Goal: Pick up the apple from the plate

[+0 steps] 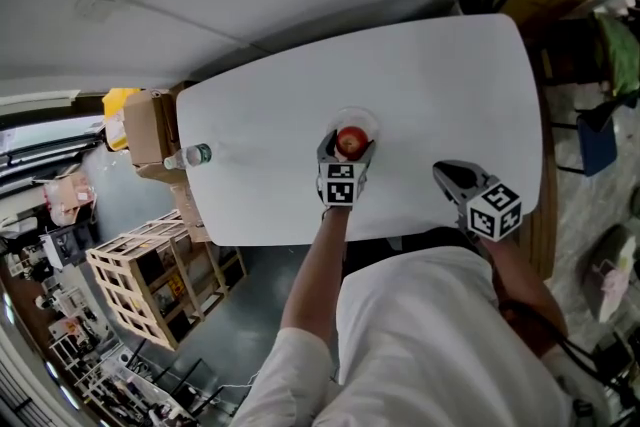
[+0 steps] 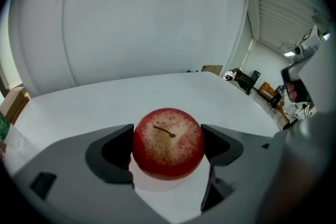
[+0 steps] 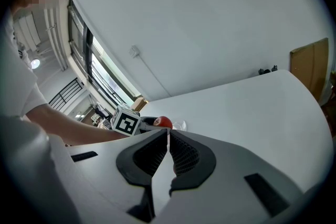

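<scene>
Closing on the apple is judged to be the step in hand. It is best done with the squeeze applied evenly across the widest girth, so that the round, smooth fruit is not pushed out forward or rolled off its seat. The left tongs are spread wide, with the apple lodged between the two jaws. The dark pads are seen right against its flanks, but no firm clamp can be confirmed, so the fruit is to be treated as not yet held. The jaws should be brought in slowly until both pads bear, and the lift should be made straight up only after that. Too light a grip is likely to let the apple slip, and a skewed one is likely to tip it.

The apple is red, with a pale yellow, speckled crown and a short brown stem lying across the top. It is seated on a small clear glass plate directly beneath the left jaws, on the white table.

The right tongs are held well apart to the right of the left tongs, over the table's near edge, with the jaws closed together on nothing.
</scene>
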The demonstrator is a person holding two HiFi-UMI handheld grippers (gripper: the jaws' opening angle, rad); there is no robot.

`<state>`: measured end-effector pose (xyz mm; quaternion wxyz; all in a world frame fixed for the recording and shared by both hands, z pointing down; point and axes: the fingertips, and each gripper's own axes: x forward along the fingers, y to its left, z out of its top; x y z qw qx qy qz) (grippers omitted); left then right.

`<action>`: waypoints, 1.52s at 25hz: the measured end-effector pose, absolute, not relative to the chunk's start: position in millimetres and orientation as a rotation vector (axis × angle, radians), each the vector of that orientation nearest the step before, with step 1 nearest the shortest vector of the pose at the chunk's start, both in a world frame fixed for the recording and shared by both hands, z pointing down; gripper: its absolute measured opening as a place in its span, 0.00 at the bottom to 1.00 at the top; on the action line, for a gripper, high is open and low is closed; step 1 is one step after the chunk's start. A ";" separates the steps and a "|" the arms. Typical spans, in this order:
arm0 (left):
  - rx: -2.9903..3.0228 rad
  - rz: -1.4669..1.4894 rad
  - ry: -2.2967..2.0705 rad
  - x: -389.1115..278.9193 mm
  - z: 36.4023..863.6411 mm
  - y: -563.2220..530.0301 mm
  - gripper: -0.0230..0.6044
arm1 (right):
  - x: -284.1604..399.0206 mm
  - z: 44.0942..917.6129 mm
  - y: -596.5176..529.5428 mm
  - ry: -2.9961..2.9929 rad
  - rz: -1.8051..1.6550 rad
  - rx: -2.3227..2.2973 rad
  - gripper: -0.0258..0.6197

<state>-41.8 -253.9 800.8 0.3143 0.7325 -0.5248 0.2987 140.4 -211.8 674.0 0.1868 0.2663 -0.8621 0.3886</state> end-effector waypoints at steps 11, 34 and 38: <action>1.994 0.688 -1.393 -35.0 748.1 -235.5 0.67 | 140.6 659.8 -209.4 -2.468 1.052 0.748 0.10; 2.179 0.437 -1.342 -46.0 627.7 -181.1 0.67 | 116.1 625.0 -167.6 -2.510 0.946 0.844 0.10; 2.215 0.415 -1.315 -62.4 613.5 -163.9 0.67 | 105.3 614.5 -160.7 -2.515 0.911 0.895 0.10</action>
